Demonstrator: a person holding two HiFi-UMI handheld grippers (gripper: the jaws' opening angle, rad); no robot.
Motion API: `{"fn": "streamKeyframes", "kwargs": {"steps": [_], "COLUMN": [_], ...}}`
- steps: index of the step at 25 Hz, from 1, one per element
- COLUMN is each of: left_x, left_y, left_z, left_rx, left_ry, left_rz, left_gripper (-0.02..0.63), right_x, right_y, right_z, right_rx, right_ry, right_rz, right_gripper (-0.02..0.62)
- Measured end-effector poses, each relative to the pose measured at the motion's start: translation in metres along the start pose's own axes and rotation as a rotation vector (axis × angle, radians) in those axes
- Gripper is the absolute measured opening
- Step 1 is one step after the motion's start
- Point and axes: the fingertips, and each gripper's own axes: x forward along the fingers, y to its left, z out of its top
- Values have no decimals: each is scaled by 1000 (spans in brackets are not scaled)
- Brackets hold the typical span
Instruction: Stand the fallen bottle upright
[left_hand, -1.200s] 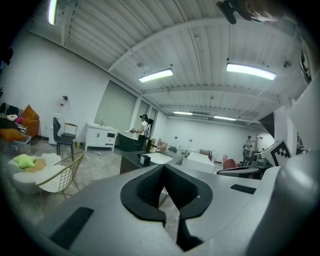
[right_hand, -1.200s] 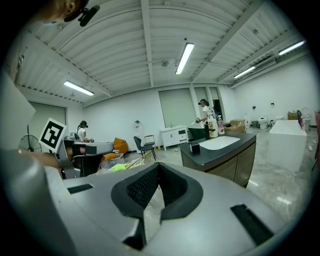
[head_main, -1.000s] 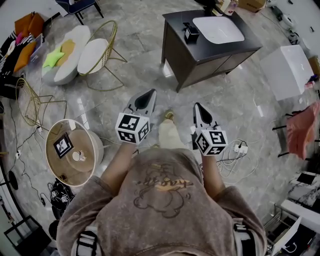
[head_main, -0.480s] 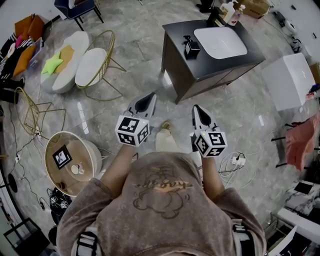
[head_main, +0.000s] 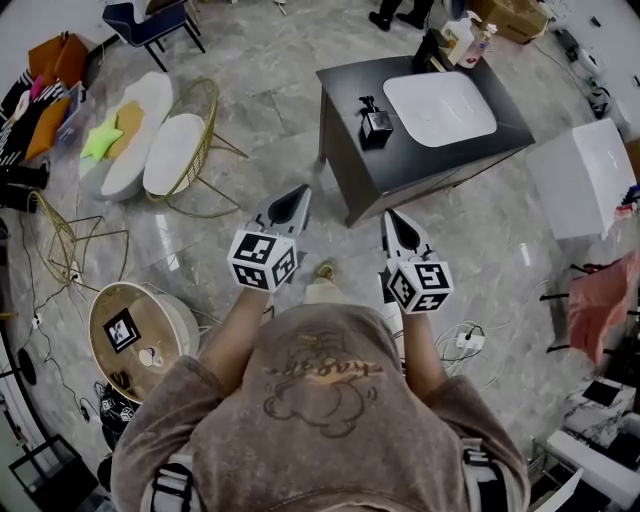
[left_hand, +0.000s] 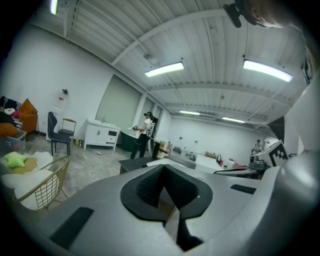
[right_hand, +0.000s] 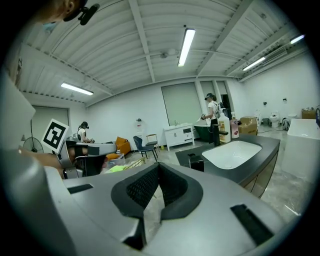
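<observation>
Both tools are carried empty. The left gripper (head_main: 291, 200) and the right gripper (head_main: 396, 222) each have their jaws pressed together with nothing between them. They point toward the dark vanity cabinet (head_main: 420, 165) with its white basin (head_main: 440, 105), which is well apart from them across the floor. No bottle lying on its side can be made out from here. A small black pump dispenser (head_main: 375, 123) sits beside the basin, and a cluster of bottles (head_main: 468, 35) at the far corner is too small to tell upright from tipped. The step in hand is probably the approach, so it pays to close in until the fallen bottle is identified. One gripper's jaws should spread before reaching, then grip high on the bottle's body so that it pivots onto its base.
</observation>
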Motion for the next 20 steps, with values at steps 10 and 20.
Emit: {"fn": "streamKeyframes", "kwargs": {"steps": [10,20], "left_x": [66,103], "left_y": [15,38], "left_z": [18,26], "left_rx": [32,27], "left_ry": [9,20], "left_rz": [26,17], "left_gripper": [17,18], "right_x": [55,94], "right_y": [-49,-65], "right_z": [22,26], "right_rx": [1,15], "right_ry": [1,23], "right_rz": [45,47], "right_gripper": [-3,-3]}}
